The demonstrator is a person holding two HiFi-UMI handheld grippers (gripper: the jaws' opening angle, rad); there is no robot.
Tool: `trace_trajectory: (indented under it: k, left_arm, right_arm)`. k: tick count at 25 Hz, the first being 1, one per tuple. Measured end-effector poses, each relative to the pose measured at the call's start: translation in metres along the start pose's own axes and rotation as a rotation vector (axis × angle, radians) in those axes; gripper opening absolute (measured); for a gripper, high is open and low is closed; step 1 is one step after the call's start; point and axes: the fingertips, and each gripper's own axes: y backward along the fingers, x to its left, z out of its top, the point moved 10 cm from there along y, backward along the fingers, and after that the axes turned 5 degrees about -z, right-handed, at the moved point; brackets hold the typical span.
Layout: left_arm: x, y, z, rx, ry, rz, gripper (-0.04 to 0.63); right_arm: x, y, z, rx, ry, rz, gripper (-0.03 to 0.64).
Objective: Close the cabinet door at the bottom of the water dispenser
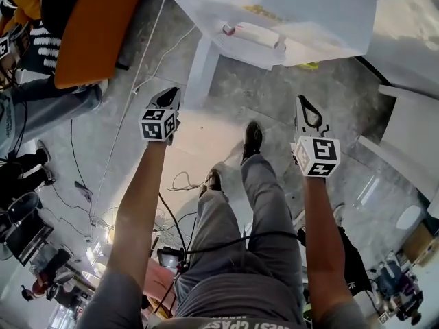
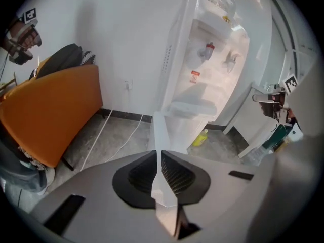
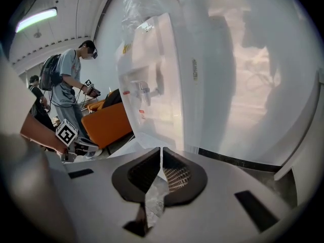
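The white water dispenser stands at the top of the head view, and its taps show in the left gripper view. Its bottom cabinet door stands open, swung out toward me; I see it edge-on right ahead of my left gripper. My left gripper hangs just left of the door's edge without touching it, jaws shut and empty. My right gripper is held further right, before the dispenser's side. The right gripper is shut on nothing.
An orange sofa stands to the left, with a white cable on the floor beside it. A yellow bottle lies by the dispenser's base. White furniture is at the right. A person stands beyond the sofa. Cables lie near my feet.
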Motion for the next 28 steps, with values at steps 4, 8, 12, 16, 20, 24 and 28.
trace_trajectory:
  k: [4,8,12,16,20,24,28]
  left_arm:
    - [0.014,-0.017,-0.018,0.027,0.057,0.029,0.02]
    - [0.023,-0.034,-0.032,0.074,0.071,0.041,0.02]
    - [0.029,-0.046,-0.045,0.107,0.129,0.039,0.02]
    - [0.023,-0.051,-0.047,0.123,0.112,0.018,0.018]
    - [0.002,-0.06,-0.041,0.126,0.063,-0.046,0.018]
    - [-0.027,-0.073,-0.039,0.11,0.105,-0.085,0.018]
    - [-0.06,-0.092,-0.031,0.094,0.118,-0.126,0.018]
  right_arm:
    - [-0.002,-0.007,-0.016,0.017,0.006,0.004,0.033]
    - [-0.006,-0.013,-0.027,0.028,0.002,0.002,0.034]
    - [-0.008,-0.016,-0.036,0.046,-0.004,-0.006,0.034]
    - [-0.014,-0.014,-0.041,0.054,-0.02,-0.018,0.034]
    - [-0.018,-0.014,-0.042,0.052,-0.041,-0.036,0.033]
    - [-0.02,-0.011,-0.041,0.04,-0.066,-0.05,0.034]
    - [-0.027,-0.008,-0.041,0.035,-0.084,-0.064,0.033]
